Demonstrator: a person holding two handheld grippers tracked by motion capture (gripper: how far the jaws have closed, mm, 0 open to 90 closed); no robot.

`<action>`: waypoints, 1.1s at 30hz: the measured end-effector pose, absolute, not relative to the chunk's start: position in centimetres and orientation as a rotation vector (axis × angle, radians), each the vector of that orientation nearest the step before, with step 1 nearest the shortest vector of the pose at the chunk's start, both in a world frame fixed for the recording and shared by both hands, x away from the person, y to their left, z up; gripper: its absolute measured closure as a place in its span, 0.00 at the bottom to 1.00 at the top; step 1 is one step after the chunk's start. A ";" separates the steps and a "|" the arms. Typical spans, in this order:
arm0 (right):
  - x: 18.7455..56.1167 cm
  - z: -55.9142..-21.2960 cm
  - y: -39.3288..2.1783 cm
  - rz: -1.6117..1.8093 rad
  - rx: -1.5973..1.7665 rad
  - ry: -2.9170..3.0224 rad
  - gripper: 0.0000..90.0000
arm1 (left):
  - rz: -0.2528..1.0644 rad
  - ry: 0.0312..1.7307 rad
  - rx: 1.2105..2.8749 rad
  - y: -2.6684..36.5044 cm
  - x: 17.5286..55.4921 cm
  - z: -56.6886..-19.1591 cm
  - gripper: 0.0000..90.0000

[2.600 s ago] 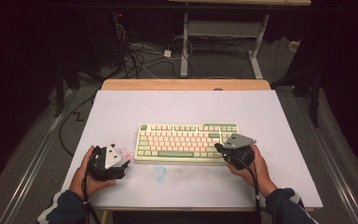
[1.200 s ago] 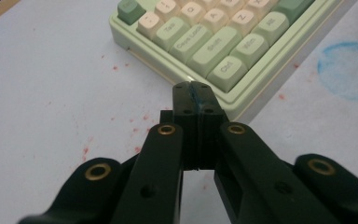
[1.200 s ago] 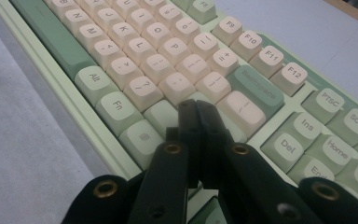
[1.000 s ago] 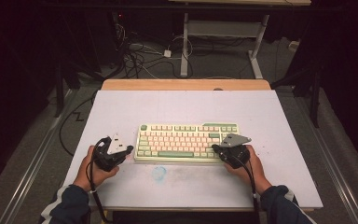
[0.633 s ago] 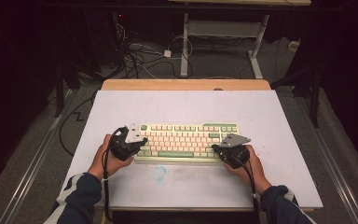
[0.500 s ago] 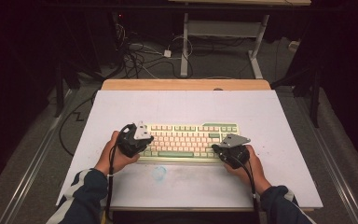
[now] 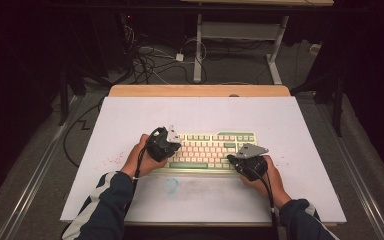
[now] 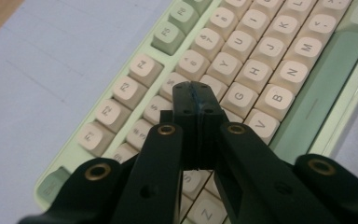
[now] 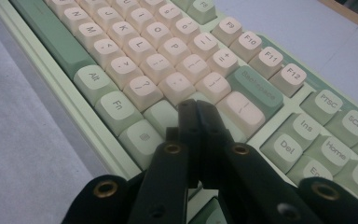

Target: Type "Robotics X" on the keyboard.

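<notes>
under both closed tongs — left, right — lies the keyboard.

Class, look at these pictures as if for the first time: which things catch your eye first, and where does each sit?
First comes the mint-green and cream keyboard in the middle of the pale table. Then the two black grippers above it: the left gripper with jaws shut over the letter keys near its left end, the right gripper with jaws shut over the keys near its right end. Beyond the table, tangled cables lie on the dark floor.
</notes>
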State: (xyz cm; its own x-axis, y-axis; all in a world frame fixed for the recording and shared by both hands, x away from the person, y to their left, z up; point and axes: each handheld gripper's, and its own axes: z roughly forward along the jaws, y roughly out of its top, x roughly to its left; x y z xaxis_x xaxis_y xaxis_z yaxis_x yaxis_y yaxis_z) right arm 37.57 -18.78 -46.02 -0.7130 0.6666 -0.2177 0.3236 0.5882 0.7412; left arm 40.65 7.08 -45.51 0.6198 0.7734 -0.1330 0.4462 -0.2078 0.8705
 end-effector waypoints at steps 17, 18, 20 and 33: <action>37.5 -46.0 -18.8 0.951 0.784 2.340 1.00 | 0.438 0.985 1.879 6.2 41.4 -46.7 0.96; 37.5 -46.0 -18.8 0.952 0.785 2.337 1.00 | 0.437 0.988 1.878 6.2 41.4 -46.7 0.96; 37.5 -46.0 -18.7 0.951 0.785 2.337 1.00 | 0.435 0.985 1.868 6.2 41.4 -46.5 0.96; 36.2 -44.5 -20.2 1.014 0.786 2.281 1.00 | 0.479 0.900 1.687 8.4 39.6 -43.6 0.55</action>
State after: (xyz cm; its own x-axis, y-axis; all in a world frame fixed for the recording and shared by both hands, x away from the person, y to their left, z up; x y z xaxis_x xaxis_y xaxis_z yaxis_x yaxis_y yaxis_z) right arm 36.20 -20.16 -44.52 -0.6974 0.6824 -0.2189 0.2947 0.5515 0.7804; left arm 39.65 8.43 -43.60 0.6284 0.7667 -0.1313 0.3190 -0.1001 0.9425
